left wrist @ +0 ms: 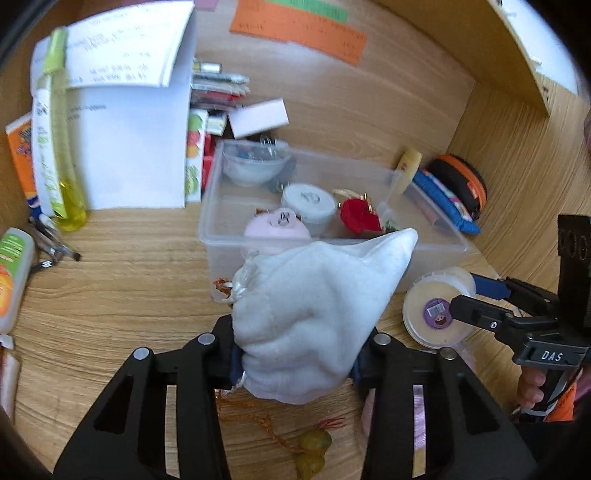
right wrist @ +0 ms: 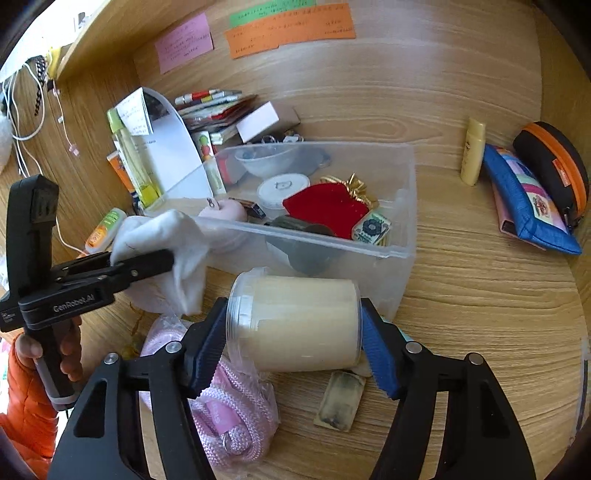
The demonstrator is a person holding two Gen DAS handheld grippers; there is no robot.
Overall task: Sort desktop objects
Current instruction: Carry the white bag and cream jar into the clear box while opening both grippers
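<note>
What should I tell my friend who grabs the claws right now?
Left claw: shut on the white drawstring pouch, near the bin.
Right claw: shut on the cream-filled clear jar, lying sideways.
Clear plastic bin already holds a red pouch, white round tub and clear bowl.
Left: drop pouch and jar in, probably; then the pink cord bag and small card on the desk.

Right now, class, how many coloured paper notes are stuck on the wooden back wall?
3: a pink note on the left, a green note up top, an orange note just below it. Others may be out of view.
</note>
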